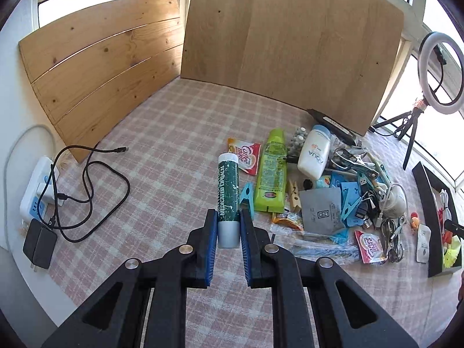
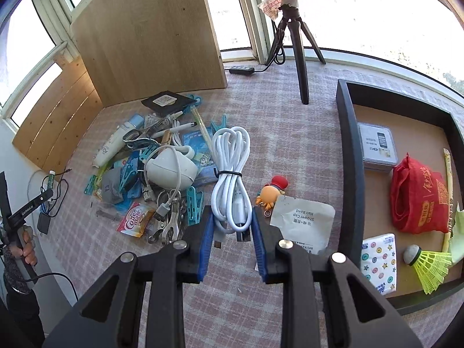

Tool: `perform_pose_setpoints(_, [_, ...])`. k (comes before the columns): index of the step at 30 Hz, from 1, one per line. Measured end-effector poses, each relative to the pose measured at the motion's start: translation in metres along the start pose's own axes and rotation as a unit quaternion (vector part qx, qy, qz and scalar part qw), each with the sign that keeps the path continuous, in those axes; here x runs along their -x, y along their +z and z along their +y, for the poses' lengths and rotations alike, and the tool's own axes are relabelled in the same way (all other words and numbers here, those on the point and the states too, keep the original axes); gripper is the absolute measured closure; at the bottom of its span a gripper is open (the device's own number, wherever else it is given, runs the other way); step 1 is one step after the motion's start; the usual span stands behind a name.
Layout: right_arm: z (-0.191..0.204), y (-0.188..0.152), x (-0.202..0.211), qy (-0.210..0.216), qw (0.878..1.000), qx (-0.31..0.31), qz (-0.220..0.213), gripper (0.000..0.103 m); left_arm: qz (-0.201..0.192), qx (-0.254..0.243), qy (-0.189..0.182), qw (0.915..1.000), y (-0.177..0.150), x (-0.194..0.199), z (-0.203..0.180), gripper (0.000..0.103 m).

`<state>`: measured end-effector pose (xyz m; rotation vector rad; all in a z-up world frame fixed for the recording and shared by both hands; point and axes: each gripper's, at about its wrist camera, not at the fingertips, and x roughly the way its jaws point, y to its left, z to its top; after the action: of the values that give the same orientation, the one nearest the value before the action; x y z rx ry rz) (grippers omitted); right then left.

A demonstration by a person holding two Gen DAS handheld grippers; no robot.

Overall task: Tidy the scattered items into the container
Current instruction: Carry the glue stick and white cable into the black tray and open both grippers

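My left gripper point(image 1: 228, 223) is shut on a green lip balm tube point(image 1: 228, 191) by its grey end, left of the scattered pile point(image 1: 327, 191). My right gripper point(image 2: 232, 223) is shut on a bundled white cable point(image 2: 230, 171), held beside the pile point(image 2: 150, 168). The black-walled container point(image 2: 349, 159) lies to the right with a red bag point(image 2: 417, 197), a tin point(image 2: 377, 145), a tissue pack point(image 2: 378, 261) and a yellow shuttlecock point(image 2: 429, 264) in it. It shows at the right edge of the left wrist view point(image 1: 423, 203).
Wooden boards point(image 1: 290, 34) stand at the back. A power strip with black cables point(image 1: 40, 191) lies at the left. A ring light tripod point(image 2: 298, 43) stands behind the container. A shower cap packet point(image 2: 304, 220) and an orange toy point(image 2: 271, 192) lie by my right gripper.
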<state>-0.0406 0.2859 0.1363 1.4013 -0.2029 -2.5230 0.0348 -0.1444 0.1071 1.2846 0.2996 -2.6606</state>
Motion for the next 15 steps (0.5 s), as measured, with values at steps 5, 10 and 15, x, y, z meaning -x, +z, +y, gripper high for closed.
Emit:
perform_pose_setpoints(5, [-0.04,0.005,0.045,-0.026,0.998,-0.027,-0.042,0.078,-0.017,-0.052,-0.049,0.9973,0.042,0.001,-0.058,0.089])
perform_pose_setpoints(10, [-0.093,0.008,0.082,-0.063,0.994,-0.06,-0.071,0.078,-0.027,-0.11,-0.11,0.9874,0.052,0.015,-0.143,0.089])
perform_pose_setpoints(15, [-0.154,0.005,0.1,-0.105,0.987,-0.095,-0.081,0.078,-0.02,-0.174,-0.183,0.9674,0.045,0.022,-0.245,0.089])
